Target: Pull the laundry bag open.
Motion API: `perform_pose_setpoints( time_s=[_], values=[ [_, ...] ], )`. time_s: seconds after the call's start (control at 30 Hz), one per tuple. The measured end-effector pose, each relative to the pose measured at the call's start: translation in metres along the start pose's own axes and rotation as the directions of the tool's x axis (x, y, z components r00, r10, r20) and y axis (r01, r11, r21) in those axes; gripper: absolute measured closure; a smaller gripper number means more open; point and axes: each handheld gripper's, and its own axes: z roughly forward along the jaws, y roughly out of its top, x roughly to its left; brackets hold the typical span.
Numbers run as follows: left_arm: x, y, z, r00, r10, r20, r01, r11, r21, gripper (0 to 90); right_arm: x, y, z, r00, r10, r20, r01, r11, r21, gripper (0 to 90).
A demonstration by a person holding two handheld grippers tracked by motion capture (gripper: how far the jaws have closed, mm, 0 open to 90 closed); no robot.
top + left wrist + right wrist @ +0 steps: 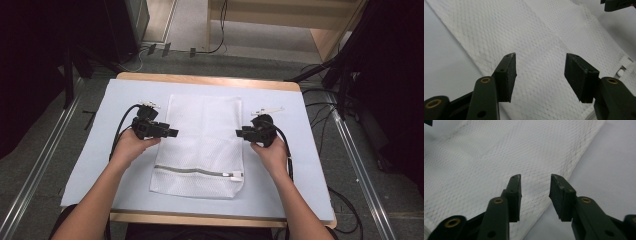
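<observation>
White mesh laundry bag point(202, 145) with a grey zipper lies flat mid-frame on the pale blue table point(90, 165). Left gripper point(172, 133) and right gripper point(239, 133) flank its edges, fingers spread, pinching nothing.

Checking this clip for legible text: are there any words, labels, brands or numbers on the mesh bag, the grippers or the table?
None can be read.
The white mesh laundry bag shows plain netting, and its zipper has no print.
The left gripper, the right gripper and the table cover bear no markings.
</observation>
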Motion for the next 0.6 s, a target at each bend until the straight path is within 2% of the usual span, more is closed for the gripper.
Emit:
perform_pose_setpoints(
  time_s=[0.1,0.23,0.37,0.43,0.6],
  values=[
    [-0.007,-0.001,0.000,0.9998,0.002,0.020,-0.002,1.0000,0.008,40.8,0.003,-0.005,-0.006,0.9999,-0.013,-0.010,0.013,1.000,-0.005,52.8],
    [-0.018,-0.001,-0.001,0.9995,0.028,0.016,-0.028,0.9994,0.020,40.5,0.008,-0.013,-0.014,0.9991,-0.023,-0.035,0.022,0.999,-0.027,51.0],
    [-0.027,-0.002,-0.002,0.9986,0.047,0.025,-0.047,0.9989,0.003,39.4,0.014,-0.022,-0.022,0.9972,-0.061,-0.043,0.059,0.997,-0.040,49.9],
    [-0.031,-0.002,-0.003,0.9985,0.047,0.029,-0.047,0.9989,0.004,39.3,0.017,-0.026,-0.025,0.9971,-0.057,-0.050,0.055,0.998,-0.037,49.8],
    [-0.044,-0.005,-0.003,0.9965,0.078,0.028,-0.078,0.9969,0.001,39.7,0.024,-0.033,-0.030,0.9967,-0.053,-0.061,0.052,0.998,-0.025,50.1]
  ],
)
